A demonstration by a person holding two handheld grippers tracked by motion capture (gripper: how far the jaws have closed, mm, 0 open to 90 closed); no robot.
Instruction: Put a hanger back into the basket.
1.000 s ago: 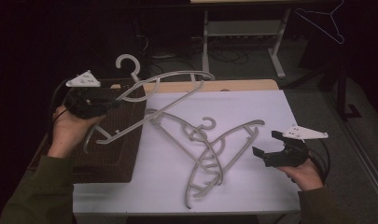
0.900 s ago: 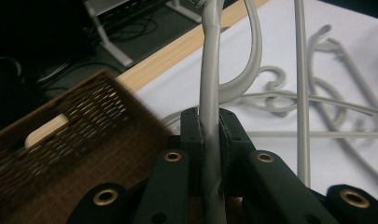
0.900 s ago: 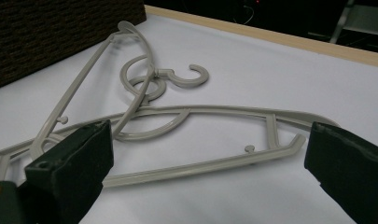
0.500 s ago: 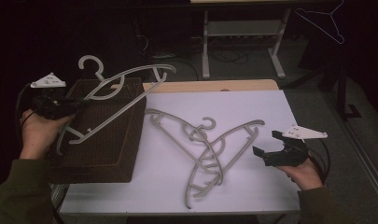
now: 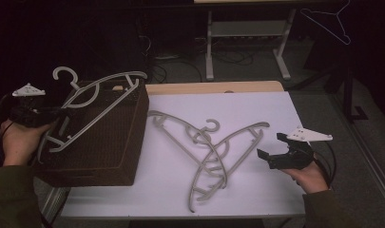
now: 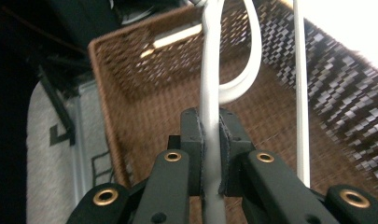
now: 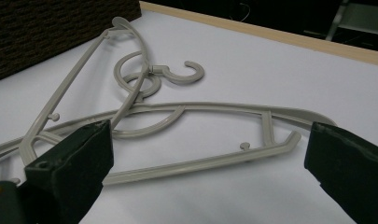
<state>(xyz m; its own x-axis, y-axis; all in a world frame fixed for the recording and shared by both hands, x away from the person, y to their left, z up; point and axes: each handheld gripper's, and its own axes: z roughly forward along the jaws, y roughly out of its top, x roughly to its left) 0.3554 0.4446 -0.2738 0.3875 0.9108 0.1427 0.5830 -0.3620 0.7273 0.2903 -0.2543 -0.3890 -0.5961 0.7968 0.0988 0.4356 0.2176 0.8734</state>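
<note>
Here the left hand-held gripper (image 5: 54, 114), clamped on a hanger (image 5: 92, 102) over the basket (image 5: 109, 142) at nine o'clock, should lower it flat inside; the right hand-held gripper (image 5: 271, 149) waits wide open, empty.

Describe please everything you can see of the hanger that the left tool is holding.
The hanger looks like pale grey plastic, with a curved hook at the far left, two arched shoulders, a straight lower bar and short struts between them. The left tool is shut on one of its rods near the end by the hand. It is held tilted over the open brown woven basket, hook pointing away and up. Whether it touches the basket rim cannot be told.
</note>
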